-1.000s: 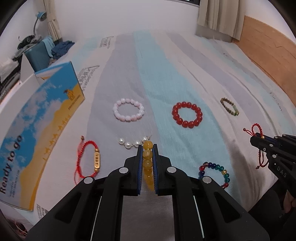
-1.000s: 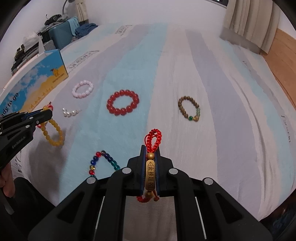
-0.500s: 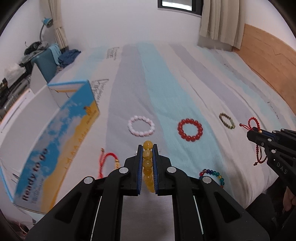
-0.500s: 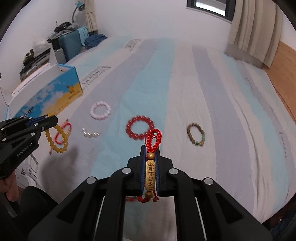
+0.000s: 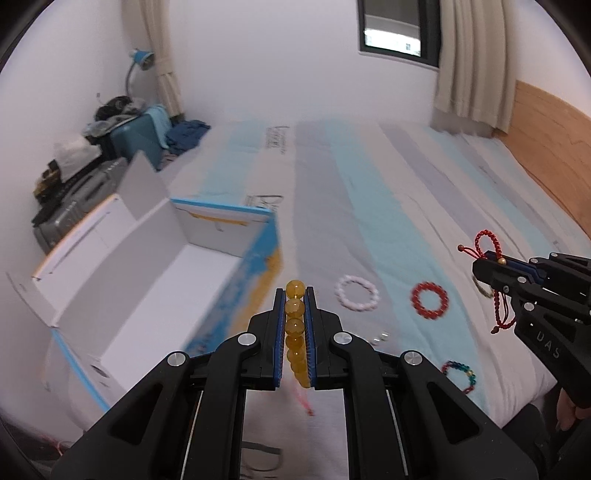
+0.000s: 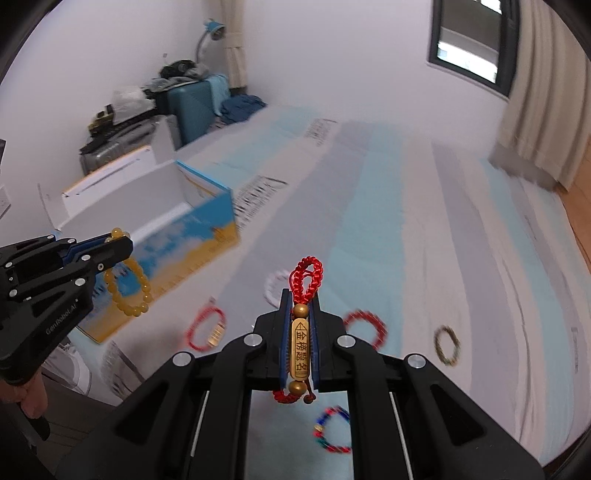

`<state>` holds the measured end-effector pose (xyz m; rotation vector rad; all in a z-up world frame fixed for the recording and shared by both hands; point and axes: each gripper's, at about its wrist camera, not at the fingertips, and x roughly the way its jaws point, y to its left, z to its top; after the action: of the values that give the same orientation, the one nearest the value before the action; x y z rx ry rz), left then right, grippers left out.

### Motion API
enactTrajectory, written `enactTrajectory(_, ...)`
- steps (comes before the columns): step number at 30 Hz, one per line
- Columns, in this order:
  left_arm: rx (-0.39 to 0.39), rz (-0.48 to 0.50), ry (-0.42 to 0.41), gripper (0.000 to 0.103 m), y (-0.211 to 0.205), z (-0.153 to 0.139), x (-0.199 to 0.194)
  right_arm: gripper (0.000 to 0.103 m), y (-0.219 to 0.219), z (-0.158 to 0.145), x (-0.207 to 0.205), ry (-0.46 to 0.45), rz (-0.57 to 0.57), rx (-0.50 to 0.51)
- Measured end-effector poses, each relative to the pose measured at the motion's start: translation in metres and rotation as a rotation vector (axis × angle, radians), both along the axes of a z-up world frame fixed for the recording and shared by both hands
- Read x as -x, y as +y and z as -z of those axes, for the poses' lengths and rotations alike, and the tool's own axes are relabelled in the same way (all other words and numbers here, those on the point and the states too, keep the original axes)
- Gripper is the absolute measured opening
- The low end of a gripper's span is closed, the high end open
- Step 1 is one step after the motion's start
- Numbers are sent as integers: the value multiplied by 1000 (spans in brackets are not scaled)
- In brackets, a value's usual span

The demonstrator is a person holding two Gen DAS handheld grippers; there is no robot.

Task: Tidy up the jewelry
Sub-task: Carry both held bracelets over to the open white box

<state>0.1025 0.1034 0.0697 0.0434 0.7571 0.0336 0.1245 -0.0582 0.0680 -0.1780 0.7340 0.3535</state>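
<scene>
Amber bead bracelet [image 5: 295,325] pinched in left hand-held gripper [image 5: 294,295].
Right hand-held gripper [image 6: 300,302] clamps red cord bracelet [image 6: 302,332]; open box [image 5: 155,280] left of both.

A home bedroom is shown: a striped bed [image 5: 369,206] with wooden headboard [image 5: 546,147], curtained window [image 5: 399,29], blue desk lamp [image 5: 142,61] and suitcases [image 6: 192,107].

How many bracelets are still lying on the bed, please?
5 whole bracelets: pink, red bead, multicolour, olive, red cord; pearl strand partly hidden.

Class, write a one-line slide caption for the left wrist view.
Left gripper clamps a yellow bead bracelet beside the open box.
</scene>
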Motion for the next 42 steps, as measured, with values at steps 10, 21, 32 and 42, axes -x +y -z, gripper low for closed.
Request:
enactTrajectory(10, -7, -110, -12, 8, 80, -24, 6, 8, 98, -28, -3, -39, -137, 11)
enactTrajectory(21, -4, -219, 15, 8, 166, -24, 12, 8, 210, -22, -7, -32, -305, 71)
enactTrajectory(32, 70, -231, 174, 8, 228, 17, -25, 8, 283, 22, -52, 135, -482, 183)
enactTrajectory(42, 94, -227, 370, 8, 249, 75, -65, 8, 310, 79, -86, 345, -558, 277)
